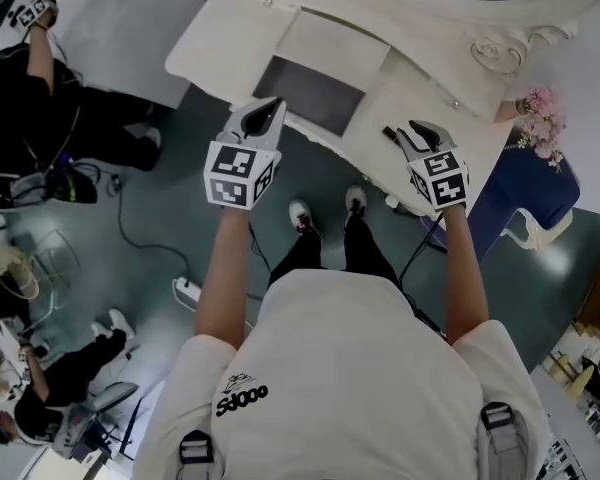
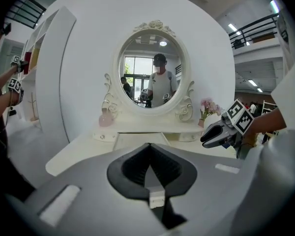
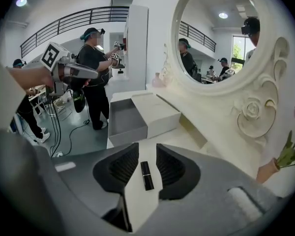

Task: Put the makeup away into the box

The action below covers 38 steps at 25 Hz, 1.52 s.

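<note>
On the white scroll-carved dressing table (image 1: pixel 220 38), beneath its oval mirror (image 2: pixel 151 68), the work was laid out within reach of both arms. The shallow grey-lined cardboard box (image 3: pixel 125 122) was set near the table's front edge with its white lid (image 3: pixel 160 113) taken off and laid just beside it. The mouth was thus left open and facing up, probably so that makeup could be dropped in without a further step. Nothing was seen inside the box.

The left gripper (image 2: pixel 148 146) was held in the air before the table, aimed towards the mirror. Its jaws were pressed together with nothing between them, so it was judged to be kept in reserve rather than used for a pick.

The right gripper (image 3: pixel 147 149) was tilted down over the bare tabletop to the right of the box. Its jaws were spread, and in the gap between them the slim black lipstick tube (image 3: pixel 147 175) was framed, lying flat on the table with its length running along the jaws' own line. The pads were clear of it on both sides. That alignment was read as an approach made so that the tube could be clamped across its narrow sides. Whether the jaws were yet down at the tube's level could not be told.
</note>
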### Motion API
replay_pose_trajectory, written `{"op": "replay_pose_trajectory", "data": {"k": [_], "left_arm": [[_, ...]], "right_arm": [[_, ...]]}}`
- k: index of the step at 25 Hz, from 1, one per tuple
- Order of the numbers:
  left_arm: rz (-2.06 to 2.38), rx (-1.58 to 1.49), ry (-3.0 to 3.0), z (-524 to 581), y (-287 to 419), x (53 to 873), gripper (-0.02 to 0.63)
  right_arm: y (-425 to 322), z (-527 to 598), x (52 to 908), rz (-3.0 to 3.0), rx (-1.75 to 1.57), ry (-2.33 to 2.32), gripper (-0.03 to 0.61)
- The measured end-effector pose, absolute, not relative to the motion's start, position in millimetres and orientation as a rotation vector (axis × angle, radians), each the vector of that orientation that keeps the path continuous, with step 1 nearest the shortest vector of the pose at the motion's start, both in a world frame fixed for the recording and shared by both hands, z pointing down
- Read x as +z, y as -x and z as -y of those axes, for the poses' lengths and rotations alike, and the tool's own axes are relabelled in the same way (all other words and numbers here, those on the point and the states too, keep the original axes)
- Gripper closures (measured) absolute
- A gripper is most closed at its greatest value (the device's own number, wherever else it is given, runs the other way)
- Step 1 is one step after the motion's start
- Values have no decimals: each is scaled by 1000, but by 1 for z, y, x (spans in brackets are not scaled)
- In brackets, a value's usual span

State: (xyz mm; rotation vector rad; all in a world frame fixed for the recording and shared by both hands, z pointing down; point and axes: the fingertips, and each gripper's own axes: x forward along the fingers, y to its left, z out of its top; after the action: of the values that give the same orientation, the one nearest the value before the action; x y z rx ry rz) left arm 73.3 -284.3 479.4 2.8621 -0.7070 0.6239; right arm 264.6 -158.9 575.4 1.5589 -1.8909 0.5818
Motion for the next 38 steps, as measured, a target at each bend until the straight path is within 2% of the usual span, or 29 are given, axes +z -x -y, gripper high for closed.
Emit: {"op": "replay_pose_trajectory", "data": {"k": [13,18,21,30,38], "left_arm": [[699,774,-2749,262,-90,534,595],[718,789,-2722,256,-85,540,594],[719,787,-2730,255,-83,535,595],[732,777,-2754,255,-75,526,594],[799,697,-2775,274,-63,506,594]], "right_arm": [[-274,146,665,1853,685,-1298,425],[-269,142,690,1814,672,-1221,425],[-272,140,697,1806,693,-1237,451],[-277,142,693,1800,797,-1272,480],[-282,170,614,1897,727,-1411,483]]}}
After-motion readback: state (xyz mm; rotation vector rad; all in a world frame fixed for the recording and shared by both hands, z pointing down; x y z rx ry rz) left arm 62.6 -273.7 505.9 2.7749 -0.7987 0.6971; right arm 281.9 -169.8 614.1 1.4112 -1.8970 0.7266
